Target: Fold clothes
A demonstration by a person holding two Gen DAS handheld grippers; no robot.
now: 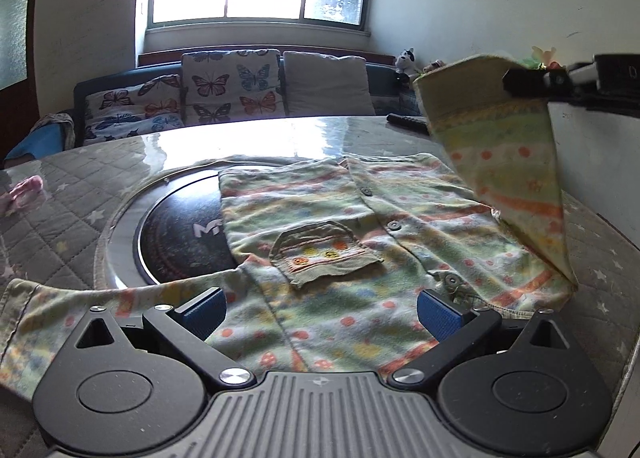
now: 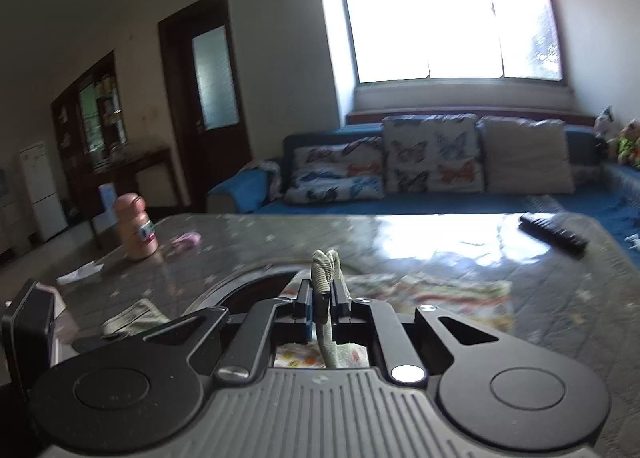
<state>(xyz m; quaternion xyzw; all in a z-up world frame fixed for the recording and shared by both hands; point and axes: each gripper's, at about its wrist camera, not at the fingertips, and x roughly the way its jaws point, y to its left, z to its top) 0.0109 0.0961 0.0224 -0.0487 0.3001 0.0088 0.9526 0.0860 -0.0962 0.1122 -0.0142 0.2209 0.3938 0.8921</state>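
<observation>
A small striped, dotted child's shirt [image 1: 360,225] with a chest pocket [image 1: 320,254] and snap buttons lies flat on the table, front up. My left gripper [image 1: 320,314] is open, low over the shirt's near edge, blue pads either side of the cloth. My right gripper [image 2: 322,298] is shut on the shirt's sleeve cuff [image 2: 325,270]. In the left wrist view the right gripper [image 1: 532,81] holds that sleeve [image 1: 504,161] lifted above the shirt's right side. The shirt's other sleeve [image 1: 60,310] lies spread to the left.
The shirt partly covers a round black induction cooker [image 1: 180,242] set in the quilted, glass-topped table [image 1: 100,185]. A remote [image 2: 554,234] lies far right, a pink bottle [image 2: 136,230] and pink item [image 2: 186,240] far left. A sofa [image 2: 400,161] with cushions stands behind.
</observation>
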